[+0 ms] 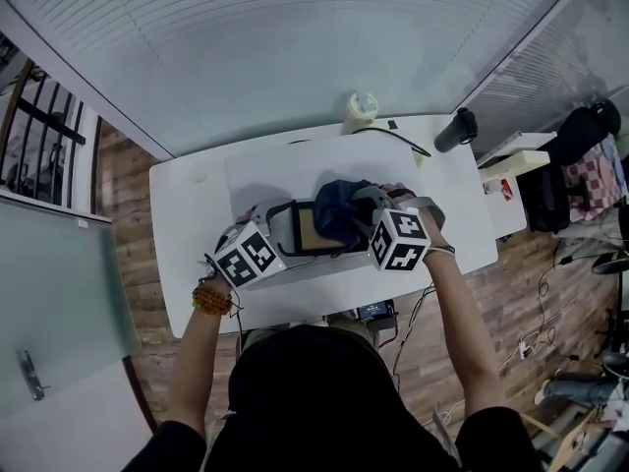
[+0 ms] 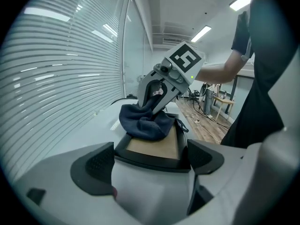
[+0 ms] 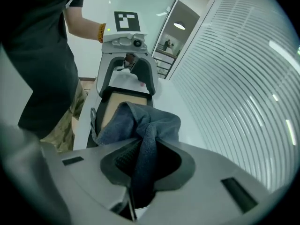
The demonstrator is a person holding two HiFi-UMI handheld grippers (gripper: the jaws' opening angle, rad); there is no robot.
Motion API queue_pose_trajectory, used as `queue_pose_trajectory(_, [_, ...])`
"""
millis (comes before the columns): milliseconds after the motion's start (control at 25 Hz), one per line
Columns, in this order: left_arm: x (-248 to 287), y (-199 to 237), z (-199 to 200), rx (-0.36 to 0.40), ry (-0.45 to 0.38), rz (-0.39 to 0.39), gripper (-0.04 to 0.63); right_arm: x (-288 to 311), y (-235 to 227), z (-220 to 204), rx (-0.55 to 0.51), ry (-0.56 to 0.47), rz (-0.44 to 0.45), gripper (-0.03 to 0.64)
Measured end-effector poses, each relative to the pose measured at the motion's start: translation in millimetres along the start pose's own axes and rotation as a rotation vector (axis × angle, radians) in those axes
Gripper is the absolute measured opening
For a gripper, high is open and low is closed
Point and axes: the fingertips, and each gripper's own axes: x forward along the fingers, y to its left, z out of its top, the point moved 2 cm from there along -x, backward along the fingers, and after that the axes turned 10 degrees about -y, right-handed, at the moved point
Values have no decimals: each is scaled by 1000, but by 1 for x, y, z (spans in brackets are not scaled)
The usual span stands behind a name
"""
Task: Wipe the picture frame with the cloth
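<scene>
A black-edged picture frame point(image 1: 303, 230) with a brown panel lies flat on the white table point(image 1: 192, 214). A dark blue cloth point(image 1: 339, 209) is bunched on its right half. My left gripper point(image 1: 282, 230) straddles the frame's left end, with its jaws pressed against both long edges of the frame point(image 2: 154, 146). My right gripper point(image 1: 362, 220) is shut on a fold of the cloth point(image 3: 140, 121) and holds it down on the frame point(image 3: 117, 104). In the left gripper view, the right gripper point(image 2: 157, 95) stands tilted over the cloth point(image 2: 145, 123).
At the table's far edge stand a pale roll point(image 1: 361, 109) and a black cylinder point(image 1: 455, 129), joined by a black cable point(image 1: 398, 140). Slatted blinds run behind the table. A white side unit point(image 1: 513, 165) sits to the right.
</scene>
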Motion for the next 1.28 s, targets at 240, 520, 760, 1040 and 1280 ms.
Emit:
queue_pose_trajectory(240, [2,0,1,-1,-1,0,474,-4,36,7,18,0,143,51])
queue_pose_trajectory(520, [0,1,0,5,-2,-6,474,-12,52,20,166,-130,267,51])
queue_pose_trajectory(760, [-5,-8,2,71,-52,-31,472,-37,61,53,277,-485,323,54])
queue_pose_trajectory(1040, [-73,-3,76,8,-527,233,290,-122,-22,102,393,-937,-425,55])
queue_pose_trajectory(1280, [-119,32,98,-176,-792,826,6,-133,-41,91,465,-841,-927,54])
